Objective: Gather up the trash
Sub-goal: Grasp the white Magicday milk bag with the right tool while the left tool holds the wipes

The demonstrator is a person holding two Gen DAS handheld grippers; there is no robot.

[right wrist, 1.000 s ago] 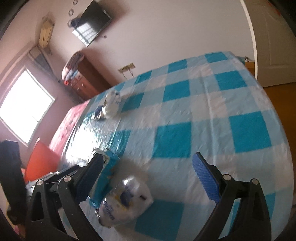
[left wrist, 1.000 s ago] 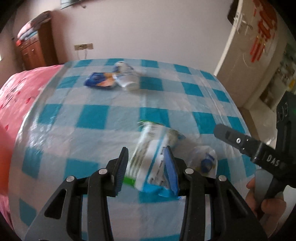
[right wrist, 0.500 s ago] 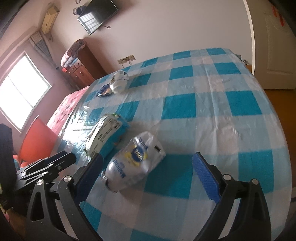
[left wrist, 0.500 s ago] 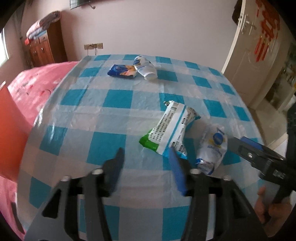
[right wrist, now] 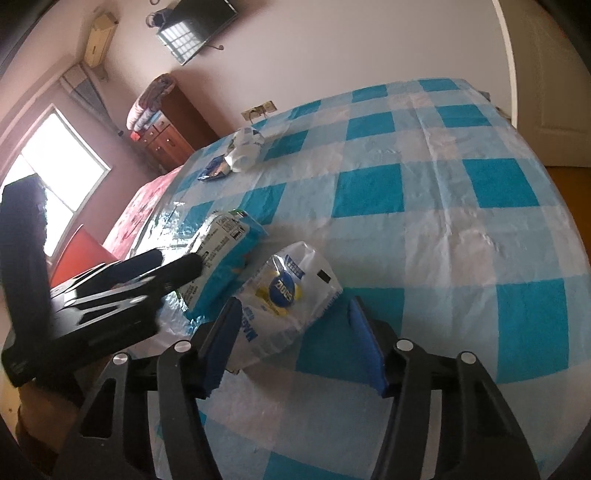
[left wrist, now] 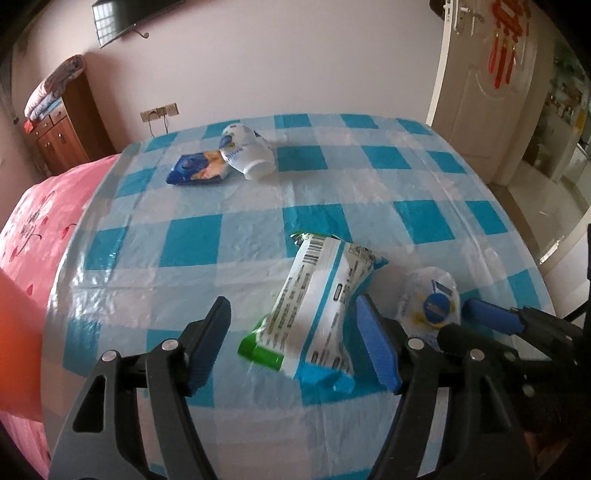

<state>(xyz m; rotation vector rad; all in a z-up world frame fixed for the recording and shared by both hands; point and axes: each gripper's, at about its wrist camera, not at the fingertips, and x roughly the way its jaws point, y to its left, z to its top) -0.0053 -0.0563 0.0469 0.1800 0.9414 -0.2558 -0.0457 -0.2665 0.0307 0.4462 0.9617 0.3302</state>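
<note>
We see two packets near the table's [left wrist: 258, 206] front edge: the wipes pack [left wrist: 317, 306] at six o'clock, the clear bag [left wrist: 430, 299] just beside it at four. Well apart, at eleven o'clock, the flat packet [left wrist: 197, 169] touches another bag [left wrist: 245, 151].

wall TV [left wrist: 125, 14]; wooden dresser [left wrist: 66, 125]; door [left wrist: 480, 92]; window [right wrist: 55, 184]

Left tool [left wrist: 291, 347] jaws opening, right tool [right wrist: 295, 339] jaws closing, side by side

pale walls, a wooden dresser [left wrist: 64, 127], a wall television [right wrist: 195, 27], a bright window [right wrist: 51, 184], a white door [left wrist: 484, 92].
</note>
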